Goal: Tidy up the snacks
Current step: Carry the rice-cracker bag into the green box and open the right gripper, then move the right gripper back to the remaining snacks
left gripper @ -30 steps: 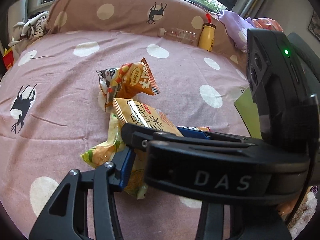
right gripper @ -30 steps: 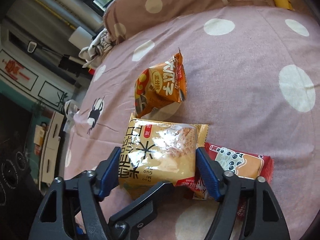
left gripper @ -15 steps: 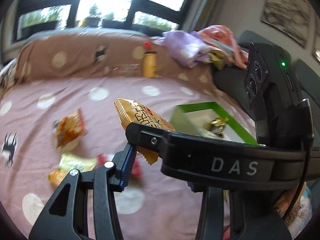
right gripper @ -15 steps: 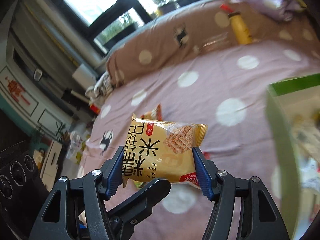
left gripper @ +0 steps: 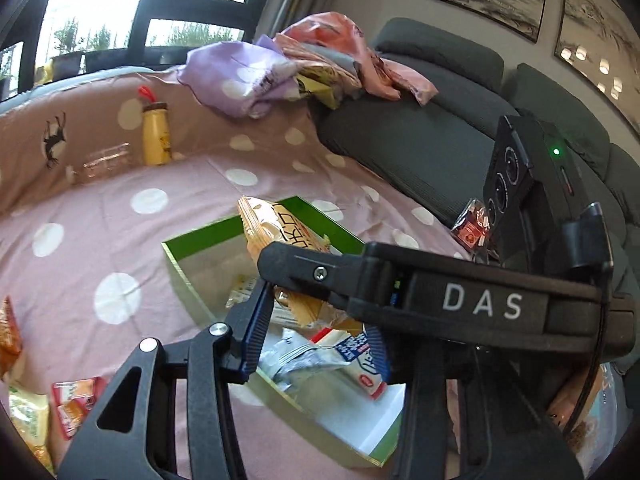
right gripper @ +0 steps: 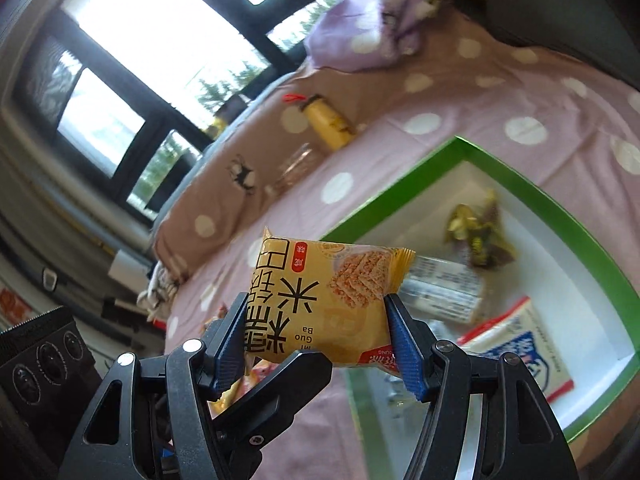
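Note:
My right gripper is shut on a yellow rice-cracker packet and holds it in the air over the near left edge of a green-rimmed white box. The box holds a blue-and-white packet, a clear wrapped bar and a small gold-green sweet. In the left wrist view the right gripper's body crosses the frame, with the yellow packet over the box. My left gripper is open and empty; its right finger is largely hidden.
Several snack packets lie on the pink dotted bedspread at lower left. A yellow bottle and a clear bottle rest against the brown pillow. A grey sofa with piled clothes stands at right.
My right gripper lifted the yellow packet off the bedspread and carried it right, over the green box. The left gripper swung right with it; the loose snacks now sit at lower left.

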